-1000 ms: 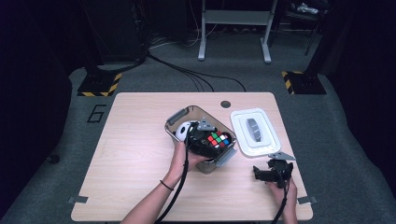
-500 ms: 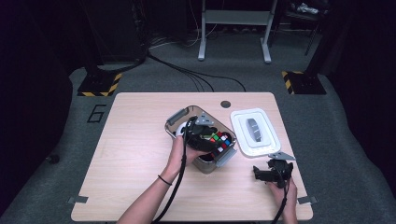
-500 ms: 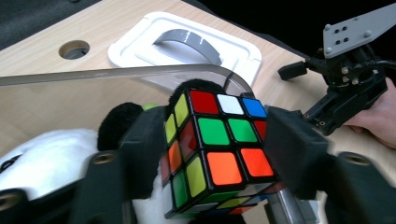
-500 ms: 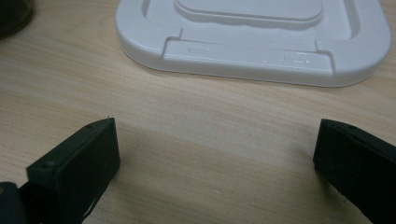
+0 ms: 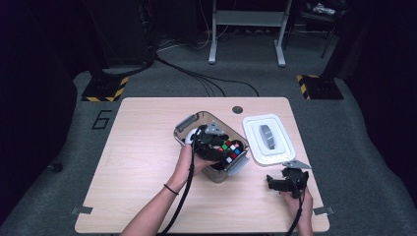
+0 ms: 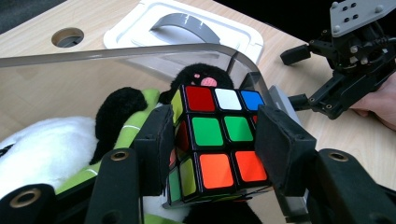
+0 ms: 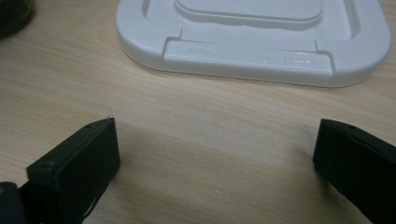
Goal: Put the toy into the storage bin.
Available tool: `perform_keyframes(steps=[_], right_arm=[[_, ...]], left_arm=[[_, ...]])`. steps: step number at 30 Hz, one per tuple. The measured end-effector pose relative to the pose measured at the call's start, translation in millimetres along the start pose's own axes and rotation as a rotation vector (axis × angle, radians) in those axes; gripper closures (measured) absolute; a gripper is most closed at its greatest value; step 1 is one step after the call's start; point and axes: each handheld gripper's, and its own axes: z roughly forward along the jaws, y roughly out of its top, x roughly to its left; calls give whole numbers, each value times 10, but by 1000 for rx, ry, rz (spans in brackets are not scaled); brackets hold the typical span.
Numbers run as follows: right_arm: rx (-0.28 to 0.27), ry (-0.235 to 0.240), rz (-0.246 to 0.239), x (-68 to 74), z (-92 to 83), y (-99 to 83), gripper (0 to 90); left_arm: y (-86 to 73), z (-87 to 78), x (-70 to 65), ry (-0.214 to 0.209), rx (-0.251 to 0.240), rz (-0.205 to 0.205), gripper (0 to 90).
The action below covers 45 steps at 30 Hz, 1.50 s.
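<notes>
A Rubik's cube (image 6: 215, 140) lies inside a clear plastic box (image 6: 140, 49) on top of a black, white and green plush toy (image 6: 46, 149). My left gripper (image 6: 217, 154) reaches into the box. Its jaws have just been closing, and both pads now press against opposite sides of the cube. In the high view the left gripper (image 5: 216, 145) sits over the box (image 5: 189, 123) beside the cube (image 5: 231, 149). My right gripper (image 5: 275, 183) rests low over the table near the front right. It is open, with only bare wood between its jaws (image 7: 219, 158).
The box's white lid (image 5: 268, 137) with a grey handle lies flat on the table to the right of the box, just beyond the right gripper. A cable hole (image 5: 237, 109) sits near the table's far edge. Grey latches stick out at the box's ends.
The left gripper has shifted slightly over the box, settling around the cube. The right hand and its gripper have stayed where they were.
</notes>
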Motion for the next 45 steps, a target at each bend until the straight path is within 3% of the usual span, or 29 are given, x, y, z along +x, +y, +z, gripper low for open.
perform_keyframes(steps=[9,15,21,33,40,45], right_arm=[[0,0,0,1,-1,2,0],[-1,3,-3,-2,1,3,0],[0,2,-3,-3,0,3,0],[21,5,-13,-19,-4,18,0],[34,31,-1,-44,-6,48,0],[19,47,-2,-64,-40,118,0]], left_arm=[[53,-48,-33,4,-11,-3,473],[71,-159,-9,42,-9,-44,237],[-52,-358,99,74,-8,-61,184],[-476,-851,320,174,-30,-107,138],[-923,-1079,458,251,-9,-173,81],[-1323,-1166,547,313,32,-228,35]])
